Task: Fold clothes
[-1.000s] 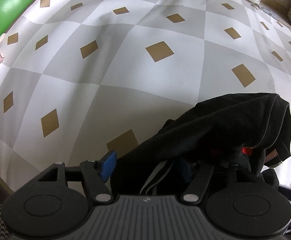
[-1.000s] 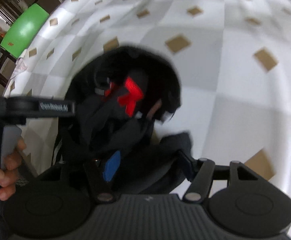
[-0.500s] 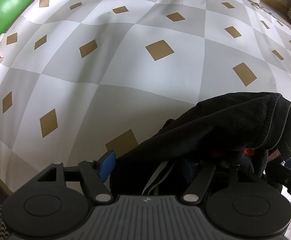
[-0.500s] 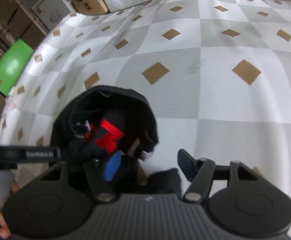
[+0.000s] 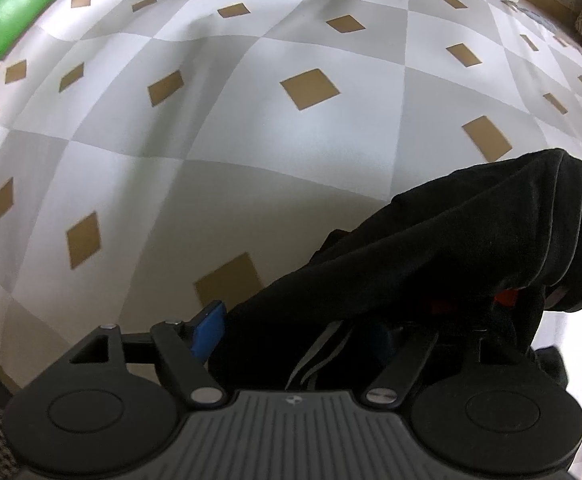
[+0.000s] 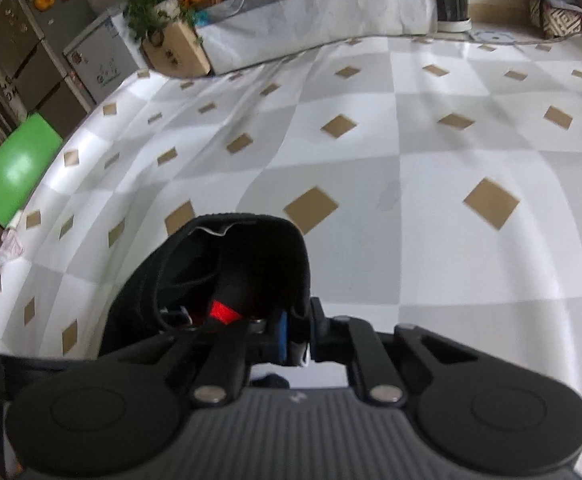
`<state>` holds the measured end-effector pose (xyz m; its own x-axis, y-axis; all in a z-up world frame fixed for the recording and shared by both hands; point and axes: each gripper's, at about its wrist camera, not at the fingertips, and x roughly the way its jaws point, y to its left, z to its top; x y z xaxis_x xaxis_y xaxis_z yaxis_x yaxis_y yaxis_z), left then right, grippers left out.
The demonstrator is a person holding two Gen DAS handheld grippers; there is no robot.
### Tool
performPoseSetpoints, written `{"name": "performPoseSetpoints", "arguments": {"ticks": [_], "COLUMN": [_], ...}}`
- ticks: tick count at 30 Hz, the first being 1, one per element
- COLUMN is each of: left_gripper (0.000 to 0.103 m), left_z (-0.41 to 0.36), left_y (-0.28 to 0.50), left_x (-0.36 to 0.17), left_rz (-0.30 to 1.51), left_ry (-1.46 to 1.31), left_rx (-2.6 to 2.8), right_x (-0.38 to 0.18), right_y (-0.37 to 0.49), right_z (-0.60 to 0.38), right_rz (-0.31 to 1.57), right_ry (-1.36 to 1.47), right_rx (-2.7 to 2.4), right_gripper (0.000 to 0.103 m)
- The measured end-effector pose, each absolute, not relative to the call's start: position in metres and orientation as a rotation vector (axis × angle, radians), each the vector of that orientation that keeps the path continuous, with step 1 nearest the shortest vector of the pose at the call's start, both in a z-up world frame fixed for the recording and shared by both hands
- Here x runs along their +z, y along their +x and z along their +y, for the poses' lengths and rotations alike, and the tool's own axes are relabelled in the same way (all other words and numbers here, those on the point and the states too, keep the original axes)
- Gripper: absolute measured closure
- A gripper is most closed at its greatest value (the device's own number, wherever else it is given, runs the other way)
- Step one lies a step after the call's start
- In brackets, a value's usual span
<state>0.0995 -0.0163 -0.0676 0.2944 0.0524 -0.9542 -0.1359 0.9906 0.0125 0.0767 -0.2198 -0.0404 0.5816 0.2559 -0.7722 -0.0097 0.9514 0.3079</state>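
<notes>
A crumpled black garment [image 5: 451, 260] with a red patch [image 5: 505, 298] lies on the checked tablecloth [image 5: 251, 160]. My left gripper [image 5: 297, 334] stands over its near edge, jaws opening. The cloth lies between them; the blue left pad [image 5: 209, 330] shows beside the fabric and the right finger is buried under it. In the right wrist view the black garment [image 6: 259, 248] bulges up in front of my right gripper [image 6: 297, 340], which is shut on a fold of its edge. The red patch [image 6: 223, 312] shows just left of the pinch.
The grey and white checked tablecloth [image 6: 451, 240] with brown diamonds spreads far ahead and to the right. A green chair back [image 6: 15, 172] stands past the table's left edge. Plants and boxes [image 6: 163, 12] sit beyond the far edge.
My right gripper tilted up and its jaws closed onto the garment's edge. The left jaws spread slightly wider; the left hand stayed put.
</notes>
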Motion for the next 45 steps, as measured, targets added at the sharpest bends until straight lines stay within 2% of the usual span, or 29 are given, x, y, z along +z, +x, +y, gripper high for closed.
{"name": "performPoseSetpoints", "arguments": {"ticks": [6,12,16,18,27,34,45], "left_gripper": [0.030,0.030,0.030,0.030,0.029,0.029,0.029], "left_z": [-0.051,-0.106,-0.128,-0.130,-0.106,-0.111,-0.115], "left_y": [0.106,0.107,0.099,0.093,0.060,0.026,-0.018], "left_x": [-0.067,-0.059,-0.050,-0.043,-0.016,-0.015,-0.027], "left_rz": [1.272,1.242,1.209,1.183,1.103,1.083,1.107], "left_ry": [-0.112,-0.056,0.025,0.063,0.095,0.163,0.208], "left_rx": [0.034,-0.072,-0.121,-0.146,-0.166,-0.206,-0.251], "right_x": [-0.026,-0.018,-0.019,-0.017,0.002,0.006,0.006], "right_y": [0.078,0.078,0.071,0.063,0.025,-0.010,-0.045], "right_z": [-0.252,-0.297,-0.311,-0.313,-0.308,-0.299,-0.295], "right_rz": [0.885,0.866,0.889,0.894,0.906,0.982,1.020], "right_ry": [0.314,0.342,0.350,0.349,0.292,0.285,0.290], "right_rx": [0.071,-0.034,-0.090,-0.098,-0.102,-0.127,-0.164], "right_gripper": [0.094,0.089,0.070,0.064,0.048,0.040,0.039]}}
